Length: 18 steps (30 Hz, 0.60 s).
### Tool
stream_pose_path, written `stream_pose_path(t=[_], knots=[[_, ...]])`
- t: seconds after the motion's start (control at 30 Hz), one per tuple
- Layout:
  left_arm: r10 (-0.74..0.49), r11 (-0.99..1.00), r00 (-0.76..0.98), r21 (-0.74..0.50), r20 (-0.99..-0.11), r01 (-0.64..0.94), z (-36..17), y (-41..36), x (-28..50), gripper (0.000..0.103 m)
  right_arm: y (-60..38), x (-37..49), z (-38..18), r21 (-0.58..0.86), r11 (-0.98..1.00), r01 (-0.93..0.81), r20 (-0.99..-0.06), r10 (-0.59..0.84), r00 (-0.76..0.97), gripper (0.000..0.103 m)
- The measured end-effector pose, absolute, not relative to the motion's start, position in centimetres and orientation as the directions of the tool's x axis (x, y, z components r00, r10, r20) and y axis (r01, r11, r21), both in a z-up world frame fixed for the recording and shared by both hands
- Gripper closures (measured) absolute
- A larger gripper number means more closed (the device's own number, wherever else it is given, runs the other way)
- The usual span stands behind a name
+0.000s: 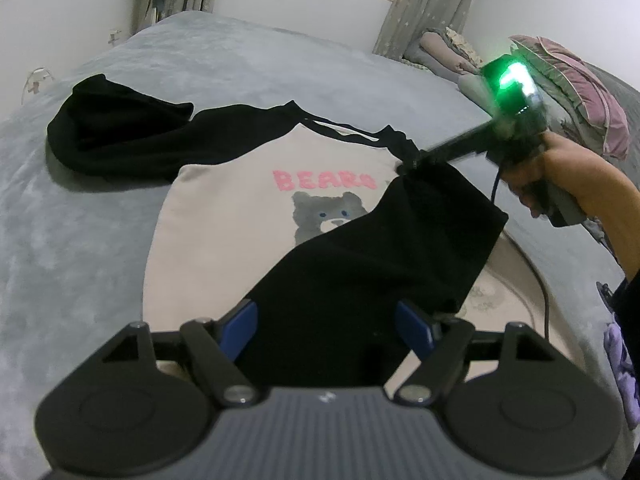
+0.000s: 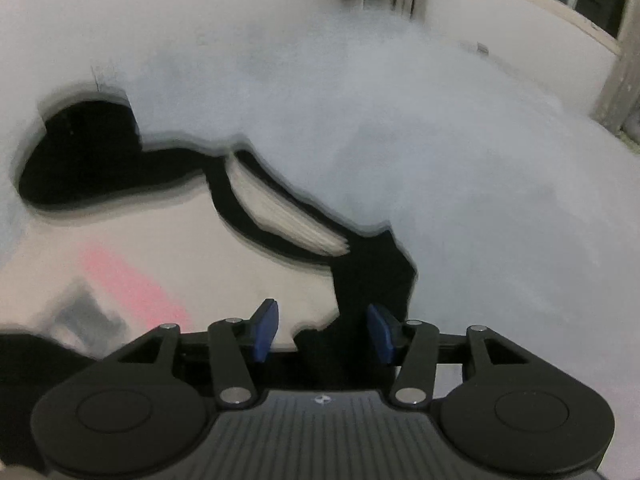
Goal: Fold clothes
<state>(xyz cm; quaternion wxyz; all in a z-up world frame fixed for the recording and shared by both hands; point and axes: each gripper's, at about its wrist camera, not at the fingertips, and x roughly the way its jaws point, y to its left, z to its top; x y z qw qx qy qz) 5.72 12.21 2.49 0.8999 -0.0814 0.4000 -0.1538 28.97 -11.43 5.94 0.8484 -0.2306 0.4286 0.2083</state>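
A cream raglan shirt [image 1: 224, 216] with a grey bear print and pink "BEARS" lettering lies flat on the grey bed [image 1: 240, 64]. Its right black sleeve [image 1: 380, 248] is folded diagonally across the chest. The left black sleeve [image 1: 120, 136] lies spread out to the far left. My left gripper [image 1: 328, 326] stands open, its blue pads either side of the folded sleeve's lower end. My right gripper [image 1: 412, 162] points down at the shirt's right shoulder. In the blurred right wrist view the right gripper [image 2: 322, 330] has its pads apart, with black shoulder fabric [image 2: 372, 272] between them, close to the right pad.
A person's hand [image 1: 560, 176] holds the right gripper, with its cable [image 1: 540, 280] trailing down. Pillows and bedding [image 1: 580, 92] pile at the far right below a starred curtain [image 1: 424, 8]. A pale patterned cloth [image 1: 500, 292] lies under the shirt's right side.
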Motion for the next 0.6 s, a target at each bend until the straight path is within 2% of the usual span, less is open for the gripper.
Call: stream_pose_path(t=[0.03, 0.1, 0.2, 0.3, 0.6], knots=[[-0.340, 0.940, 0.633, -0.268, -0.696, 0.210, 2.5, 12.3, 5.7, 0.027, -11.2, 28.8, 5.4, -0.249, 0.800, -0.546, -0.825, 0.120, 0.552, 0.072], [-0.339, 0.941, 0.631, -0.267, -0.698, 0.210, 2.4, 12.3, 5.7, 0.027, -12.1, 28.8, 6.2, -0.201, 0.838, -0.507, -0.810, 0.149, 0.567, 0.090], [-0.334, 0.943, 0.628, -0.257, -0.703, 0.213, 2.4, 12.0, 5.8, 0.027, -14.2, 28.5, 7.8, -0.141, 0.896, -0.422, -0.760, 0.175, 0.626, 0.094], [-0.318, 0.948, 0.620, -0.237, -0.717, 0.213, 2.1, 11.7, 5.9, 0.027, -16.2, 28.9, 8.6, -0.137, 0.932, -0.334, -0.730, 0.133, 0.671, 0.096], [-0.316, 0.949, 0.619, -0.250, -0.719, 0.194, 2.1, 12.2, 6.1, 0.028, -16.7, 31.7, 5.2, -0.227, 0.935, -0.271, -0.720, 0.026, 0.694, 0.100]])
